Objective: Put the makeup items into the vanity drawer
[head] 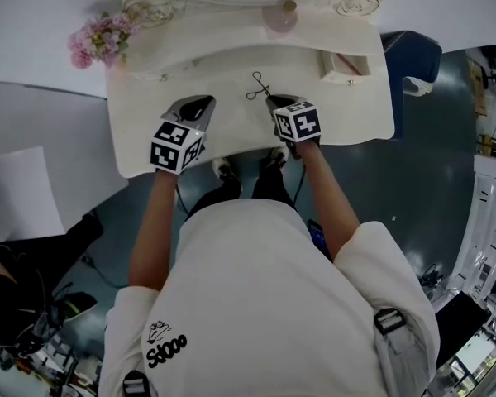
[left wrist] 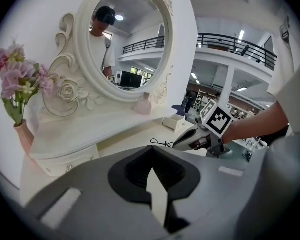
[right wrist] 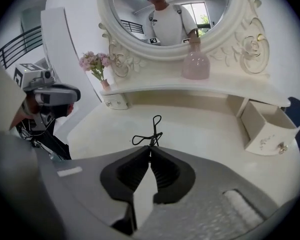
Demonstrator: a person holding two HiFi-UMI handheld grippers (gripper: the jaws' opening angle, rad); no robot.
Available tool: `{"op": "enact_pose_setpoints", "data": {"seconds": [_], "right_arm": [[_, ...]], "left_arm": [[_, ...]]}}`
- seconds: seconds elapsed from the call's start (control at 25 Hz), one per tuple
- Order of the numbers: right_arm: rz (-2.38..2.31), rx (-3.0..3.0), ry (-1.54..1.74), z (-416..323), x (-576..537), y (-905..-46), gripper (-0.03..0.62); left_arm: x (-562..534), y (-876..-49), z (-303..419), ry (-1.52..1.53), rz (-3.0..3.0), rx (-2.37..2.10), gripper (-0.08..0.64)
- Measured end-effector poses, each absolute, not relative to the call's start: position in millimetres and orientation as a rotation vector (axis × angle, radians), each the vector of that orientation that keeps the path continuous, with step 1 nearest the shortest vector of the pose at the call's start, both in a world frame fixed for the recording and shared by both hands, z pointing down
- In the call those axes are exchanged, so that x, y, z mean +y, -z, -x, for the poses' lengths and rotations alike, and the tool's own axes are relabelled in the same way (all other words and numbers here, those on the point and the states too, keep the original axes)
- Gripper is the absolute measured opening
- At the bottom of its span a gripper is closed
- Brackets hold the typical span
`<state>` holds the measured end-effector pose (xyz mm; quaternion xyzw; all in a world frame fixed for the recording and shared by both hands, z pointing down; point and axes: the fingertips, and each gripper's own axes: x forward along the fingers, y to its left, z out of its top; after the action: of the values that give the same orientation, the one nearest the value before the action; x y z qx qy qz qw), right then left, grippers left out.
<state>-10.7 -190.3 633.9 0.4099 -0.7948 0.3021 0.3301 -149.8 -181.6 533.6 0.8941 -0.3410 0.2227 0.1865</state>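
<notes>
A black wire eyelash curler [head: 258, 88] lies on the cream vanity top [head: 347, 114], near its middle. My right gripper [head: 273, 100] is at the curler's near end, its jaws closed on the handle loops [right wrist: 146, 138]; the curler's head [right wrist: 156, 120] points toward the mirror. The left gripper view shows the same grip, curler [left wrist: 160, 143] at the tip of the right gripper [left wrist: 179, 144]. My left gripper [head: 205, 100] hovers over the tabletop left of the curler, shut with nothing in it. A small drawer [head: 345, 66] stands pulled open at the back right; its front [right wrist: 266, 126] faces me.
An oval mirror [right wrist: 165, 14] rises behind the shelf. A pink bottle [head: 279, 16] stands on the shelf's middle. A vase of pink flowers [head: 99, 40] stands at the back left. A closed small drawer [right wrist: 115, 102] is under the shelf's left end.
</notes>
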Motion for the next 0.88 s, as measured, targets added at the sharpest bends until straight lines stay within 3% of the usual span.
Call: {"op": "enact_pose_setpoints", "data": {"seconds": [0.32,0.88], "right_arm": [[-1.300,-2.074,-0.821,-74.0,-203.7,-585.9,0.015],[-1.722,-1.894,-1.222,-240.9,-237.4,-564.7,0.018]], "left_arm": [[-193.0,-510.8,79.6,-0.599,-2.617,-0.830,0.018],[-219.5,-495.0,-34.0,-0.614,-2.664,-0.727,0.018]]}}
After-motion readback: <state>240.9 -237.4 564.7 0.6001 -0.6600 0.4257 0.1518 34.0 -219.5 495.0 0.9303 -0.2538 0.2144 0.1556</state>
